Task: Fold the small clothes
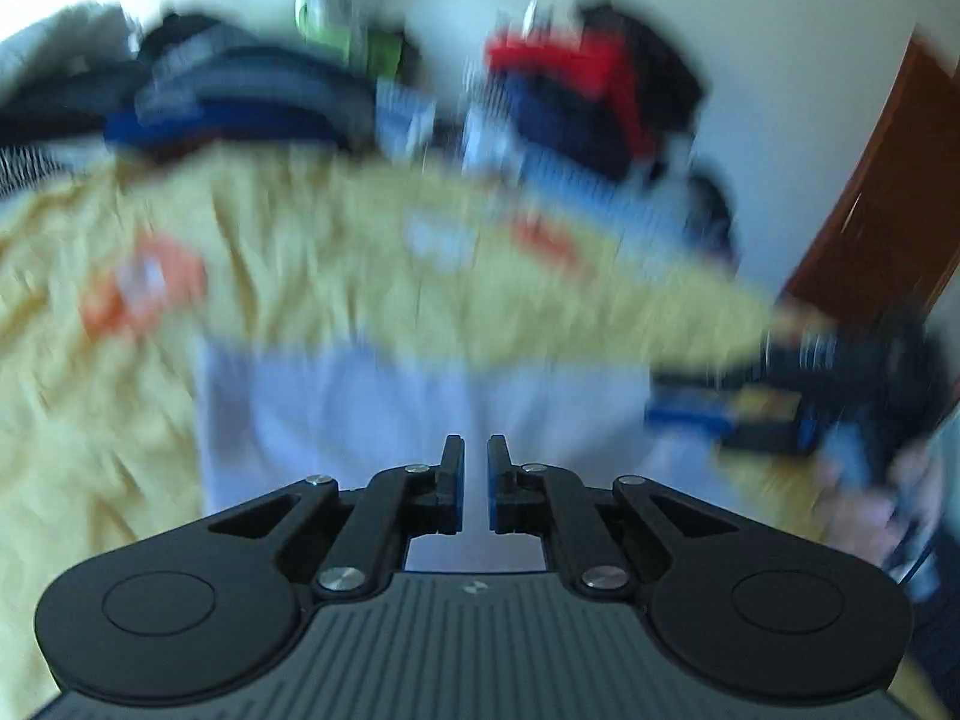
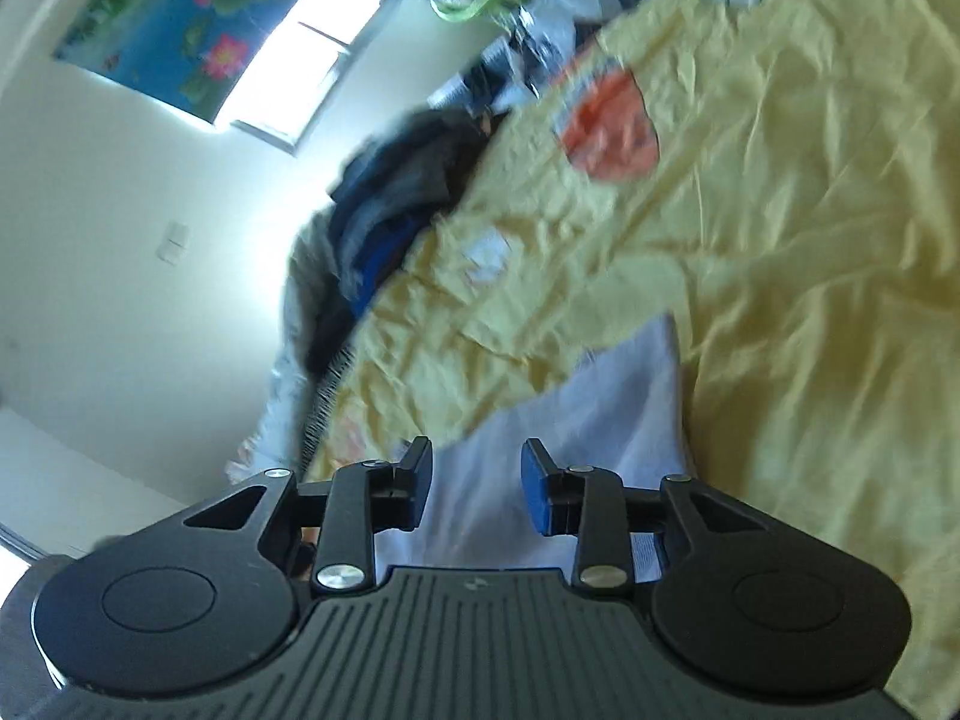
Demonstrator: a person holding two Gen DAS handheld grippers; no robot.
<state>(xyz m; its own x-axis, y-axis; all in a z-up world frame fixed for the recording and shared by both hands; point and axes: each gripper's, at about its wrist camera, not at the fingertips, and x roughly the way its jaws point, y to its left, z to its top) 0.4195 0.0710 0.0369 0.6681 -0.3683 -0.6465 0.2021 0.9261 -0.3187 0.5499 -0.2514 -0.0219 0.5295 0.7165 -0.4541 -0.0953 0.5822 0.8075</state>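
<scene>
Both grippers are hovering empty, left gripper [image 1: 474, 483] nearly closed, right gripper [image 2: 475, 489] parted, over the pale cloth [image 2: 540, 420]; seemingly soft and limp, best pinched at a corner.

Pale lilac-white garment [image 2: 558, 420], plain. Yellow bedsheet [image 2: 780, 240] with orange-red patches and white-grey flower prints. Dark heap of clothes [image 1: 240, 96]: navy, grey, black. Second pile [image 1: 576, 102] red, navy, pale blue. Black grippers with blue pads [image 2: 536, 495]. Blue wall picture [image 2: 174, 18], pink flowers, green leaves. Brown door [image 1: 888, 192].
</scene>
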